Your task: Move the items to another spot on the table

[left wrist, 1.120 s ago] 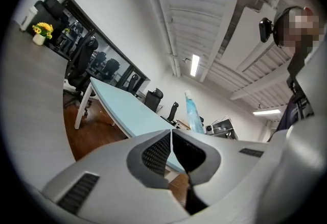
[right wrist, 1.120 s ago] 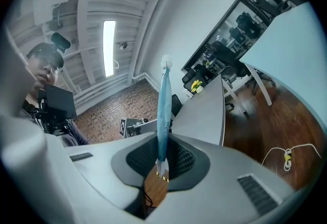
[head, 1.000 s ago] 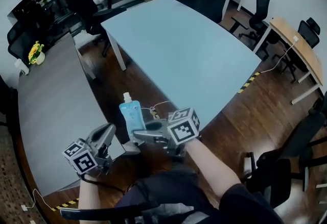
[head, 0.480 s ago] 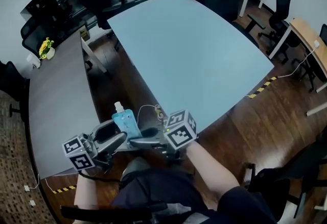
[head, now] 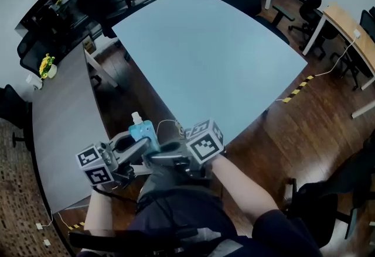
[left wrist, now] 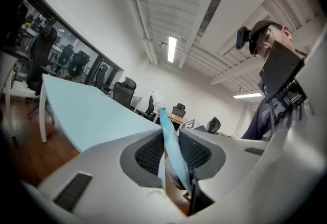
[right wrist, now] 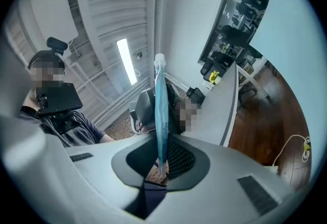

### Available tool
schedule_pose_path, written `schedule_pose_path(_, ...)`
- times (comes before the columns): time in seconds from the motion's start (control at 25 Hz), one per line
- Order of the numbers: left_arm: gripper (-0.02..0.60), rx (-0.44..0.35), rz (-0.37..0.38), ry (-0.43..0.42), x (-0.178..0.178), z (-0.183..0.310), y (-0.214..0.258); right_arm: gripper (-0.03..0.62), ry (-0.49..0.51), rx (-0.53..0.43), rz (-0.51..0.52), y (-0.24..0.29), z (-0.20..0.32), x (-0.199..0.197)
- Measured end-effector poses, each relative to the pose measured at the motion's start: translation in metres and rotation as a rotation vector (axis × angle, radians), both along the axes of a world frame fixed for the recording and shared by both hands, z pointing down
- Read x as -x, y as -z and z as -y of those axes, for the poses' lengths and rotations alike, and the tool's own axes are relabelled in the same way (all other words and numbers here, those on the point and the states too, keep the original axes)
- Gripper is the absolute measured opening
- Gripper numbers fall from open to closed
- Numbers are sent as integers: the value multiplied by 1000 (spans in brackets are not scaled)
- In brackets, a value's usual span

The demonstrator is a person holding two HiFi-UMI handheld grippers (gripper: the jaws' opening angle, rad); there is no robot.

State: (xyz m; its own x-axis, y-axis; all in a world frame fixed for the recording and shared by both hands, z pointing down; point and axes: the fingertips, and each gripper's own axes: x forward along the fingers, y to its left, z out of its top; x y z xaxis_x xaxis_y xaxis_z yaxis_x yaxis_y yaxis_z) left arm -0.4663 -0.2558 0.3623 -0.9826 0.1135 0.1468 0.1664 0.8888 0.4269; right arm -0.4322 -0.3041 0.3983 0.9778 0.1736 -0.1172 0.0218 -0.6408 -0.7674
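Head view: blue pouch (head: 142, 130), white spout up, held in air over wood floor (head: 281, 133), just off blue table's (head: 205, 57) near corner. Right gripper (right wrist: 161, 163) view: jaws narrow, pinching pouch's bottom edge, pouch upright. Left gripper (left wrist: 171, 154) view: jaws closing w/ pouch betw pads, tilted, filling the gap, both pads on it.
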Motion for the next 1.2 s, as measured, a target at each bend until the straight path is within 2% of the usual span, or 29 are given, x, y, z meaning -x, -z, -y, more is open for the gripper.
schedule_pose_path(0.4, 117, 70, 39, -34, 7, -53, -22, 29, -44, -139, 93, -28, -58, 11)
schedule_pose_path(0.6, 136, -31, 126, 2, -20, -110, -31, 26, -2, -159, 164, -34, -112, -13)
schedule_pose_path(0.68, 180, -59, 147, 18, -37, -135, -35, 20, 22, -141, 214, -35, -135, -28)
schedule_pose_path(0.8, 229, -72, 174, 51, -62, -165, -36, 15, 37, -139, 224, -30, -166, -46)
schedule_pose_path(0.92, 229, -103, 210, 91, -84, -192, -40, 14, 63, -128, 220, -29, -191, -67)
schedule_pose_path(1.08, 229, -110, 256, 156, -113, -220, -43, 15, 159, -80, 220, -29, -214, -106)
schedule_pose_path(1.12, 212, -106, 257, 179, -121, -225, -44, 15, 181, -79, 238, -32, -220, -114)
schedule_pose_path(1.2, 140, -110, 257, 225, -137, -233, -46, 15, 231, -84, 262, -37, -227, -129)
